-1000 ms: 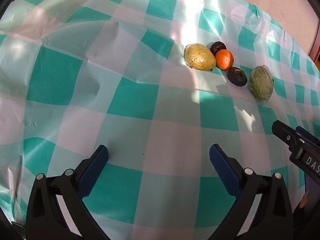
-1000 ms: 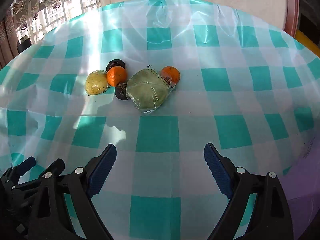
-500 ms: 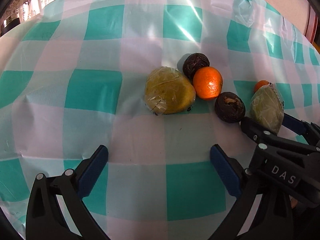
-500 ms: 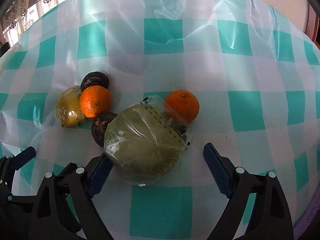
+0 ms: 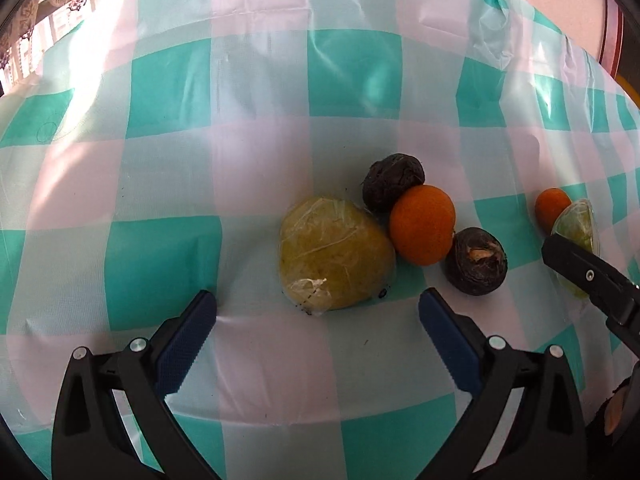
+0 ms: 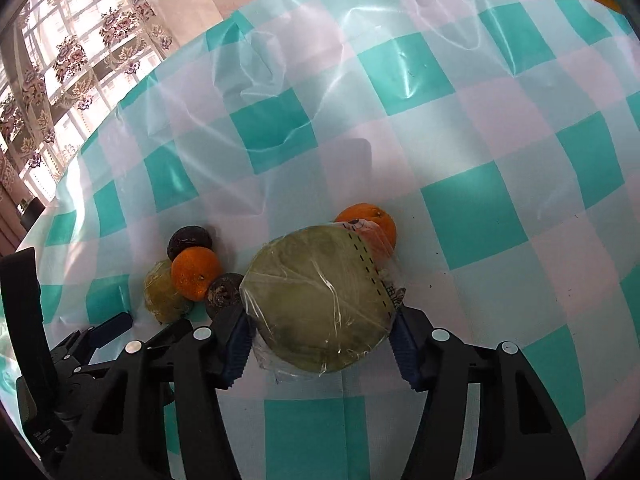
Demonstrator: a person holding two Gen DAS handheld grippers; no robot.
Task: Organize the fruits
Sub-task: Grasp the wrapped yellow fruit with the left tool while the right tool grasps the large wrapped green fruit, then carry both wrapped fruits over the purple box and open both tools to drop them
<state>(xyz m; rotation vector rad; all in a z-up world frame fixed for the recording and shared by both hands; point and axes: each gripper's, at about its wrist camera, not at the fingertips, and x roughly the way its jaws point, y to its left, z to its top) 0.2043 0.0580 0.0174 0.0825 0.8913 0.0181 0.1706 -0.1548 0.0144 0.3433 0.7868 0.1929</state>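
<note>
A yellow wrapped fruit lies on the checked tablecloth just ahead of my open left gripper. Beside it are an orange and two dark fruits. A second orange lies further right. My right gripper has its jaws around a green wrapped fruit, both pads at its sides; the fruit rests on the cloth. The second orange shows behind it in the right wrist view. The right gripper's finger also shows in the left wrist view.
The teal and white checked tablecloth covers a round table. A window with lace curtains is at the far left. The table edge curves away at the right.
Both grippers have moved forward to the fruits. The right gripper's jaws have narrowed around the green wrapped fruit. The left gripper now stands just short of the yellow wrapped fruit.
</note>
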